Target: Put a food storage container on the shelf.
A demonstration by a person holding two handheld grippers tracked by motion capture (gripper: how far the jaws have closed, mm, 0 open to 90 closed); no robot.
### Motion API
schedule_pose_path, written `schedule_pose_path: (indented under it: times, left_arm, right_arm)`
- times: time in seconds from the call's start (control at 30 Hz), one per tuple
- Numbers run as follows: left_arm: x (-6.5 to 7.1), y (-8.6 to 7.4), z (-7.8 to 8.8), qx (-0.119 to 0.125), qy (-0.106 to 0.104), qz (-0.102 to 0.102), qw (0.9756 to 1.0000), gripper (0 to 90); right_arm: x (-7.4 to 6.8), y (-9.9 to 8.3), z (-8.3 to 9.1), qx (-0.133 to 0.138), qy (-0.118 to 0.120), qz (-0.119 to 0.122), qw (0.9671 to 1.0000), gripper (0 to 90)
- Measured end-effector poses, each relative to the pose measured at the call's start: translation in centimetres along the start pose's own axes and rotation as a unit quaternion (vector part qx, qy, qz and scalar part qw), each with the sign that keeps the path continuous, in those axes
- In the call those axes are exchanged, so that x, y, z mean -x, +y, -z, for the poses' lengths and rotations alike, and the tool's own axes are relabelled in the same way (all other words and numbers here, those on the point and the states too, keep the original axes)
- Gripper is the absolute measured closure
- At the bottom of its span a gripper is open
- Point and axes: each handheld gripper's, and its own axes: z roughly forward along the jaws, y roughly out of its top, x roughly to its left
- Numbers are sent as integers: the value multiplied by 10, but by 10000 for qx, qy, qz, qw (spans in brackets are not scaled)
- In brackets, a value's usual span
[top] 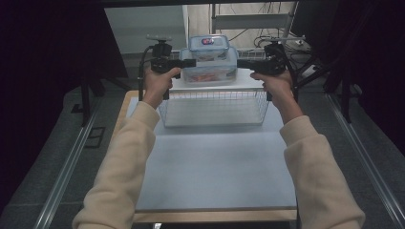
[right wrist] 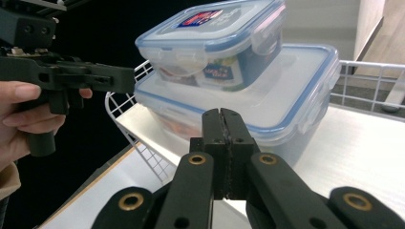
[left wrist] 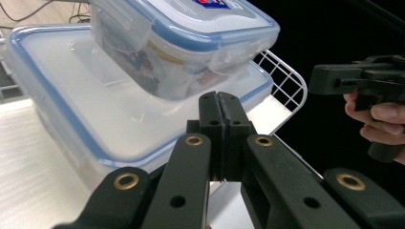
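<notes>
from above, the left tool (top: 190,63) and right tool (top: 242,63) flank two stacked containers (top: 209,58) on a white shelf (top: 248,82) over a wire basket (top: 213,108) on the blue desk (top: 215,167). along the left tool's jaws, pressed together and empty, the small container (left wrist: 191,33) sits on the large one (left wrist: 95,105). along the right tool's jaws, likewise together, this looks like an approach: both must part before gripping; dark curtains surround.
</notes>
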Motion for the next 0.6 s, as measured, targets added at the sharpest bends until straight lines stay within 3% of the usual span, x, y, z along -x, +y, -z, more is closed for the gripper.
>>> schedule_pose_path:
  times: [0.23, 0.6]
  left_arm:
    - [6, -14, 20, 147, -109, 132, 9997, 898]
    - [6, -43, 35, 186, -220, 271, 9992, 898]
  right_arm:
    - [0, -12, 6, 18, 208, -78, 9998, 893]
    - [6, -41, 22, 136, 447, -267, 9986, 893]
